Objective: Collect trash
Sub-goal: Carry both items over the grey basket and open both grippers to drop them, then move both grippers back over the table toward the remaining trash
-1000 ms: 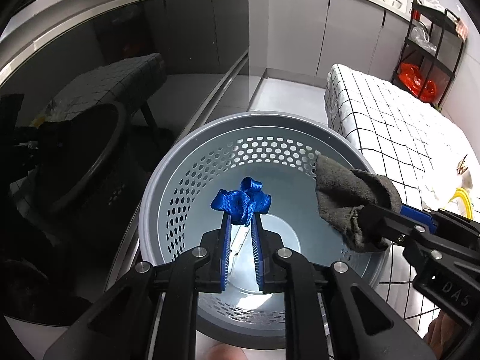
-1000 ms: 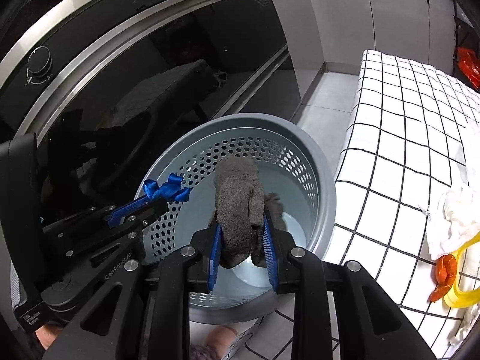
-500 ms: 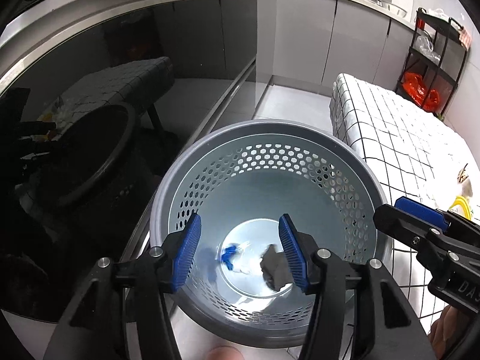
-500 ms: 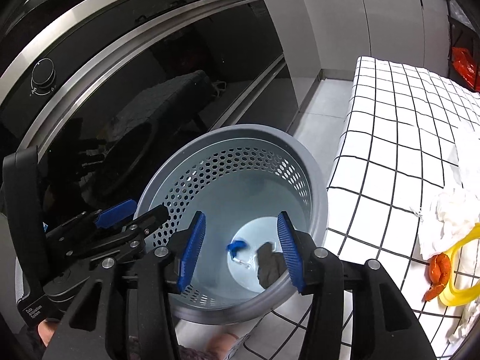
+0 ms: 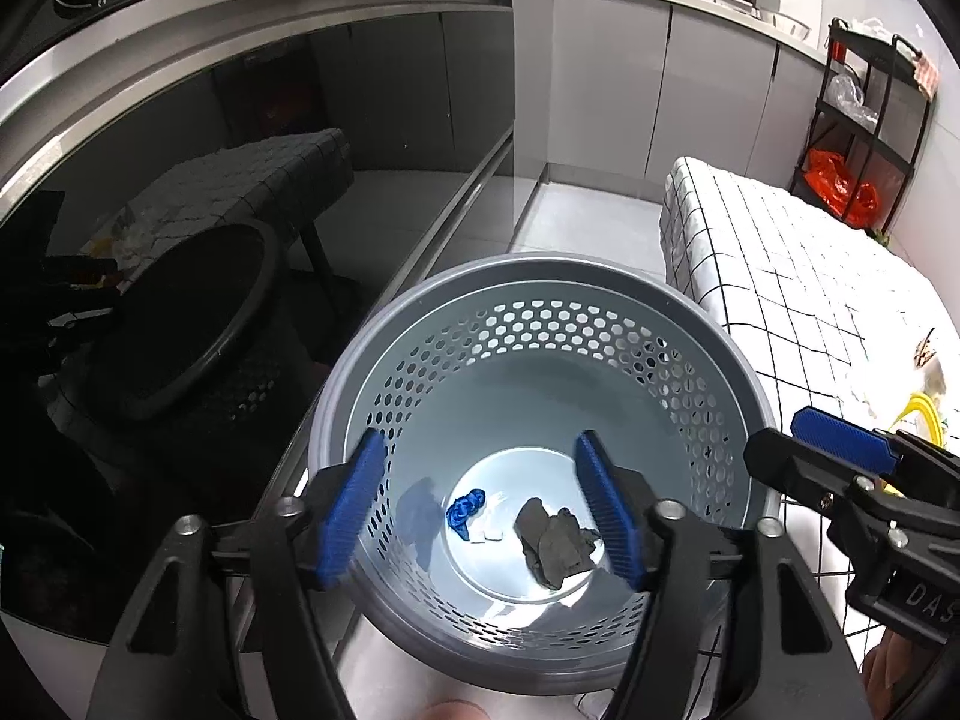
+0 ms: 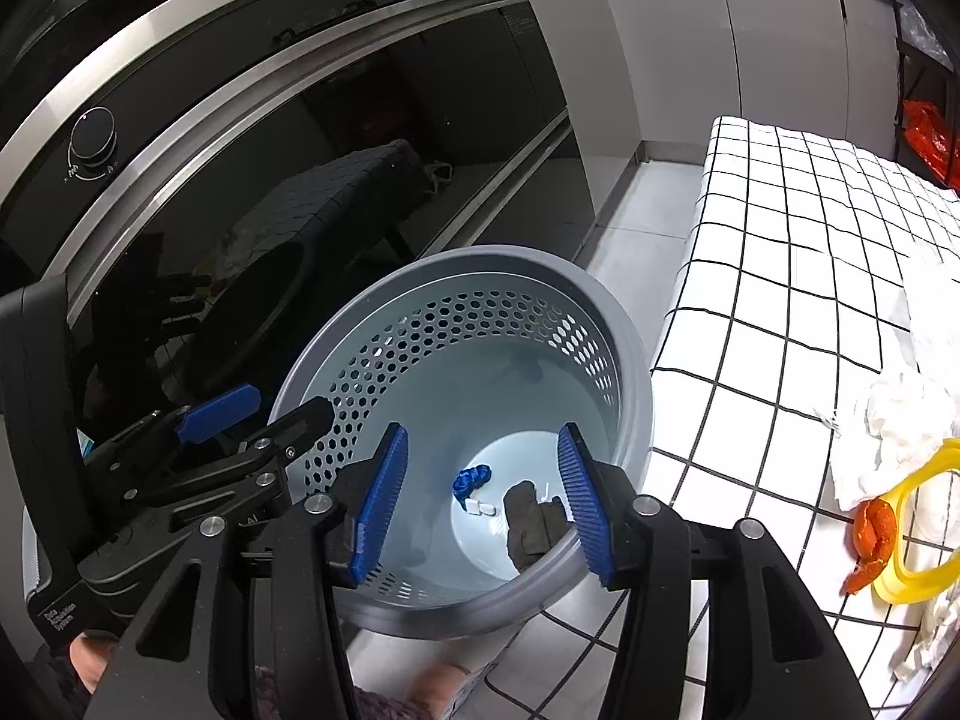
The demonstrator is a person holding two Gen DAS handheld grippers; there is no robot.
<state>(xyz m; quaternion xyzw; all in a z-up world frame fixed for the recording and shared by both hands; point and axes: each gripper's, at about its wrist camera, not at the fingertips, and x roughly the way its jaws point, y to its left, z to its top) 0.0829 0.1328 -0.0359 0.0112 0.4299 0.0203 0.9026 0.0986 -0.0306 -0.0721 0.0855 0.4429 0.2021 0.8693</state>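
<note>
A grey perforated bin [image 5: 420,324] [image 6: 636,360] stands on the floor beside the table. On its bottom lie a crumpled blue ribbon [image 5: 465,507] [image 6: 470,478], a grey cloth [image 5: 555,543] [image 6: 528,519] and small white bits [image 5: 489,534] [image 6: 483,507]. My left gripper [image 5: 486,507] is open and empty above the bin. My right gripper [image 6: 483,501] is open and empty above the bin too; it also shows at the right of the left wrist view [image 5: 840,450].
A table with a white checked cloth [image 6: 780,300] [image 5: 780,276] stands right of the bin, with white tissue [image 6: 900,420], a yellow ring [image 6: 918,540] and an orange scrap [image 6: 870,540]. A dark glossy oven front [image 6: 240,210] is at left. A black rack [image 5: 870,120] stands at back right.
Both grippers opened and dropped their loads: the blue ribbon and the grey cloth fell to the bin's bottom. Both grippers have risen a little above the bin.
</note>
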